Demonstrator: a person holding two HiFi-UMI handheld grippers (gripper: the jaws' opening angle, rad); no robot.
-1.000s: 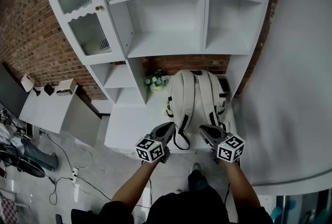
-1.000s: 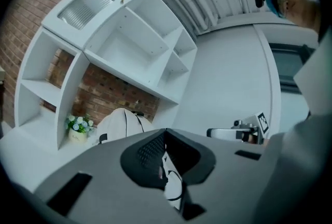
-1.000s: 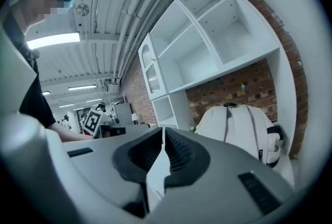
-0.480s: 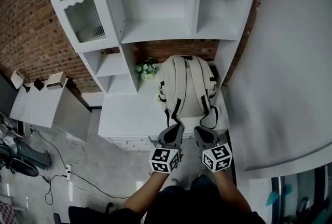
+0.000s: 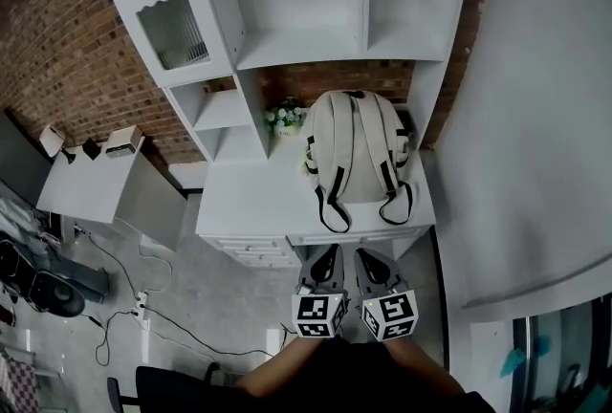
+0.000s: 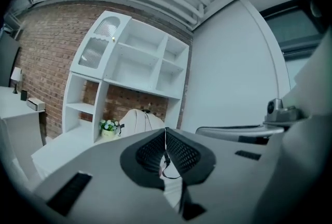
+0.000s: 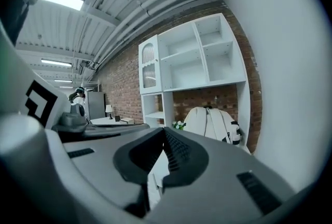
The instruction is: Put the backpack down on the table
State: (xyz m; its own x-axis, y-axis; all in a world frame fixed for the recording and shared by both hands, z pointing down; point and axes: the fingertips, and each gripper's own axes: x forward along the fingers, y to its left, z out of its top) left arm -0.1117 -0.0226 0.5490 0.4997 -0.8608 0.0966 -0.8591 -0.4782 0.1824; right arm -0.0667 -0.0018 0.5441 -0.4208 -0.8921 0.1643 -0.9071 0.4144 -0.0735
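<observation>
A cream backpack point(image 5: 355, 145) with black strap ends stands upright on the white table point(image 5: 249, 206), leaning back toward the brick niche, straps facing me. It shows small in the left gripper view, the backpack point(image 6: 136, 120) past the jaws, and in the right gripper view the backpack point(image 7: 212, 123) stands by the wall. My left gripper point(image 5: 328, 254) and right gripper point(image 5: 364, 258) hang side by side in front of the table edge, well clear of the bag. Both are shut with nothing between their jaws.
A small pot of white flowers point(image 5: 285, 118) sits left of the backpack. A tall white shelf unit point(image 5: 306, 10) rises behind the table, a white wall point(image 5: 535, 134) to the right. A second white desk point(image 5: 91, 186) and cables on the floor lie to the left.
Both grippers have drawn back from the backpack's straps to in front of the table edge. The backpack stays standing on the table, let go.
</observation>
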